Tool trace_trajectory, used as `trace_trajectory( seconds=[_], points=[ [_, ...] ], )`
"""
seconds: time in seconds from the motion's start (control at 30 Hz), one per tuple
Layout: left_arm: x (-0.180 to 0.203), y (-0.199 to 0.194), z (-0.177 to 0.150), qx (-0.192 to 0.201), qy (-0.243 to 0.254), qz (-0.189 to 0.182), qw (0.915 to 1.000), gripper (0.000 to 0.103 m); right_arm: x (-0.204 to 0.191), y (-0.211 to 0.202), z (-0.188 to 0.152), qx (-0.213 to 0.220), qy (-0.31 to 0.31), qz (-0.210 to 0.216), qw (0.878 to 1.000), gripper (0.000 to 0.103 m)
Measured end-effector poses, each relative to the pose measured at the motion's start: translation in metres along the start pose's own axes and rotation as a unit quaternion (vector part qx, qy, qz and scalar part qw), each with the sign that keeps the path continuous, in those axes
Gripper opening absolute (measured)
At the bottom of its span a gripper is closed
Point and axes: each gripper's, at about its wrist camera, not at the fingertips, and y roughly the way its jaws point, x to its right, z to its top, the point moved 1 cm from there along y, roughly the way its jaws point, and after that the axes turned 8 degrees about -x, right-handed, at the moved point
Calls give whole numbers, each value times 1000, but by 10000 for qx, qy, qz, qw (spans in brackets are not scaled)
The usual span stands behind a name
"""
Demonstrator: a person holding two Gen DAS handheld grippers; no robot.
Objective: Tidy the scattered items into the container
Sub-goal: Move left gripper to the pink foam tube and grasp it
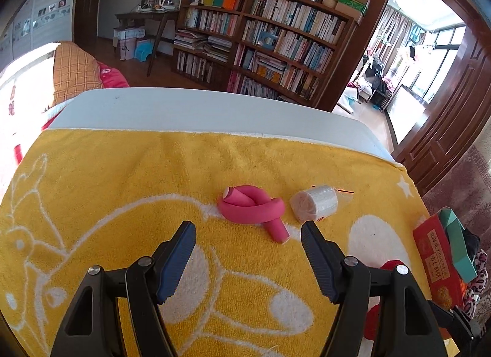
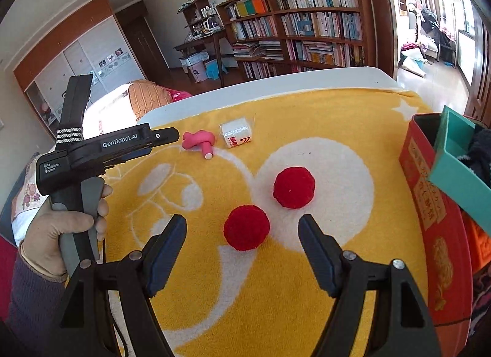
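Note:
A knotted pink foam roller (image 1: pixel 253 208) (image 2: pixel 199 141) lies on the yellow towel (image 1: pixel 122 191), just beyond my left gripper (image 1: pixel 248 229), which is open and empty. Right of the roller lies a white roll in clear wrap (image 1: pixel 313 203) (image 2: pixel 236 133). Two red pompoms rest on the towel: the nearer one (image 2: pixel 247 227) sits just ahead of my open, empty right gripper (image 2: pixel 242 222), the other (image 2: pixel 294 187) farther right. The red box container (image 2: pixel 435 234) (image 1: pixel 435 261) stands at the towel's right edge with a teal box (image 2: pixel 457 166) and other items inside.
The towel (image 2: pixel 337 280) covers a white table (image 1: pixel 190 108) (image 2: pixel 276 80). A hand (image 2: pixel 61 228) holds the left gripper's handle in the right wrist view. Behind the table are a bookshelf (image 1: pixel 270 37), a desk (image 1: pixel 147 16) and a bed with pillows (image 1: pixel 73 68).

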Motion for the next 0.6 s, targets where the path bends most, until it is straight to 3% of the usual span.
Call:
trace_trajectory(
  seconds=[0.1, 0.2, 0.43, 0.6],
  points=[
    [6, 13, 6, -29, 158, 35, 9999, 73, 1, 4, -1, 10, -25, -21, 10000, 79],
    [12, 26, 14, 1, 354, 275, 9990, 81, 4, 7, -1, -16, 37, 4, 10000, 79],
    [15, 68, 28, -401, 564, 598, 9958, 81, 10, 12, -3, -76, 112, 100, 9999, 79],
    [22, 81, 30, -485, 762, 841, 9924, 89, 12, 17, -4, -122, 121, 130, 9998, 79]
  ],
)
